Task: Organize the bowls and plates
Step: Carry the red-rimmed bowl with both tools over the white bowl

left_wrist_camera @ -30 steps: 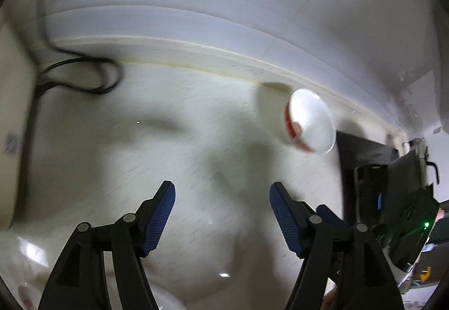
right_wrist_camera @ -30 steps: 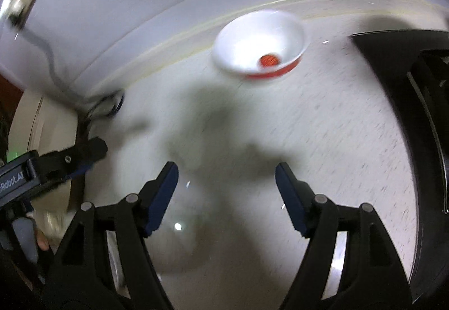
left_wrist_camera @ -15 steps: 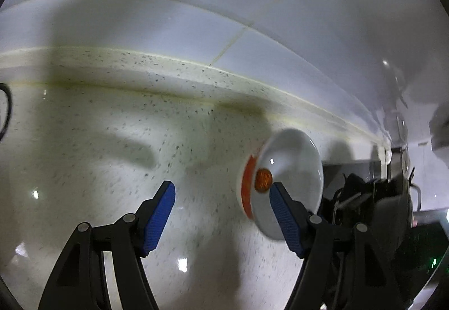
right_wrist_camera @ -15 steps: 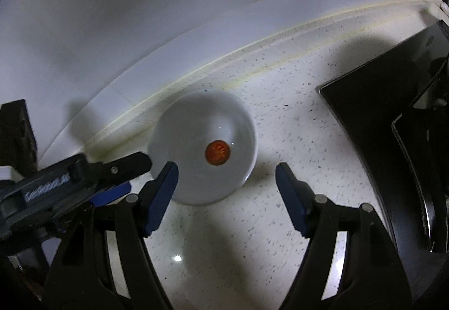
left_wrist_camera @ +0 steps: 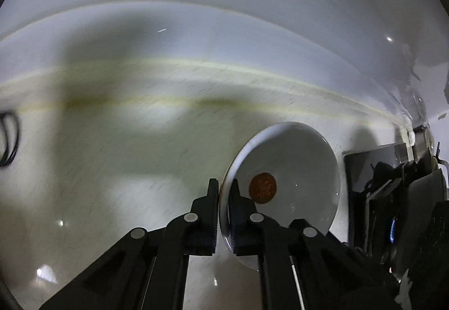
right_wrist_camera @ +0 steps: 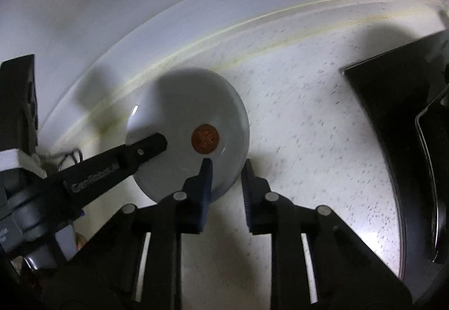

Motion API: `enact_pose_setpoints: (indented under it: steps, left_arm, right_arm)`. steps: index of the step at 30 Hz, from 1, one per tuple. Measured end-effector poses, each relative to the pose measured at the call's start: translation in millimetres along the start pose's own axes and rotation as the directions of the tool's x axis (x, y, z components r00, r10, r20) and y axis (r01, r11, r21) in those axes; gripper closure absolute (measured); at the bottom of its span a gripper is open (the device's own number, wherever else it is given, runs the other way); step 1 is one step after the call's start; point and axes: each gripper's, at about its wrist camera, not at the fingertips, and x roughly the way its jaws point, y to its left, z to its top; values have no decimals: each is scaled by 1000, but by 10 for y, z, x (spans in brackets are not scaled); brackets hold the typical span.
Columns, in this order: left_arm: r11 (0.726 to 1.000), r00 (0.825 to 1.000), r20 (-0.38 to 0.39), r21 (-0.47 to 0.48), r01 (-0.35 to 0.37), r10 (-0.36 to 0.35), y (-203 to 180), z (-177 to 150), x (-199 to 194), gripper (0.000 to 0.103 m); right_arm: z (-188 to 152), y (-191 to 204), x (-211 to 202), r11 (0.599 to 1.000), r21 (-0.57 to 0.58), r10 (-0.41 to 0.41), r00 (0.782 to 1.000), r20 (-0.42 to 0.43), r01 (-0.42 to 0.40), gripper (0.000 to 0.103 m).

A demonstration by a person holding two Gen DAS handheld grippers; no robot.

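Speckled stone counter; black rack right. Glossy round white bowl: left gripper clamps rim; right gripper jaws closing on it.

bowl: 1, white, round red emblem inside | tongs: 2, left tongs, right tongs | speckled worktop: 1 | black rack: 1, far right

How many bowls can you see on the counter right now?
1. The white bowl with a red mark inside sits on the speckled counter near the wall, with the left gripper and right gripper on its rim. Others may lie out of view.
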Motion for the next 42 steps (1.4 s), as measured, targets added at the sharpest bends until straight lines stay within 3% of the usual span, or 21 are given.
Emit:
enact_pose_setpoints:
  steps: [11, 20, 33, 42]
  left_arm:
    - [994, 993, 22, 8, -113, 113, 97, -801, -288, 95]
    - [988, 984, 90, -42, -148, 152, 96, -1320, -574, 95]
    - [980, 945, 264, -94, -173, 192, -92, -1675, -1304, 94]
    - [972, 928, 299, -140, -189, 223, -143, -1793, -1459, 94]
  right_arm:
    - [-755, 200, -193, 989, -136, 49, 997, -63, -57, 83]
    - [-1197, 130, -465, 974, -206, 83, 993, -81, -98, 83]
    - [-1232, 18, -1069, 954, -249, 178, 984, 11, -170, 83]
    - [-1287, 127, -1215, 937, -295, 201, 979, 22, -186, 83]
